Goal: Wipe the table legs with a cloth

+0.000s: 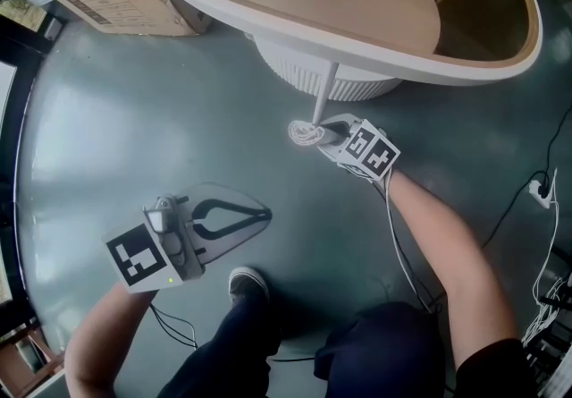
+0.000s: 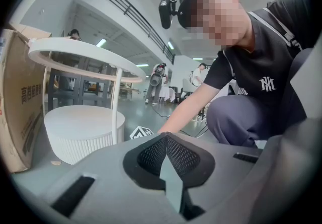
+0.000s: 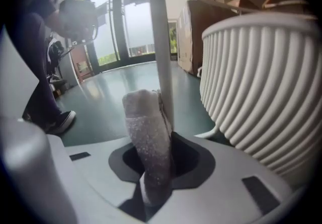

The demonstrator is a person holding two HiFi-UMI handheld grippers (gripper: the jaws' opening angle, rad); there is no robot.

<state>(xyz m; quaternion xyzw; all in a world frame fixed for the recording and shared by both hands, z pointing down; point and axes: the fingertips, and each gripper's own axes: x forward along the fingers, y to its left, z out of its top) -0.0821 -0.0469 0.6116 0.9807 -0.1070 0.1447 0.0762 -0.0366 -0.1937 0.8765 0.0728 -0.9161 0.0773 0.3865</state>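
**Head view.** The table leg [image 1: 322, 92] is seen as a thin white rod. It runs from under the rim of the table top [image 1: 375, 52] down to the floor [image 1: 116, 137], slightly tilted from upright. The cloth [image 1: 306, 132] is bunched at the foot of this leg. It is clamped in the right gripper [image 1: 326, 135], which is brought in from the near right side of the leg. The left gripper [image 1: 259, 214] is held well apart, low over the near left of the floor, with its jaws together on nothing. The right gripper is therefore the nearer tool. As the cloth lies at the low end, the coming stroke is judged to run upward along the leg's long axis.

**Left gripper view.** The closed, empty jaws are confirmed here, with the pads meeting at the tip. The table is shown from the side, with the leg standing just in front of the ribbed drum [image 2: 83, 137] and a cardboard box [image 2: 20, 107] at the left edge. The cloth cannot be made out in this view.

**Right gripper view.** The contact hidden from above is shown here. The cloth is gripped between the jaws and pressed against the left side of the leg. The leg rises straight up out of frame, and the ribbed drum stands close on the right.
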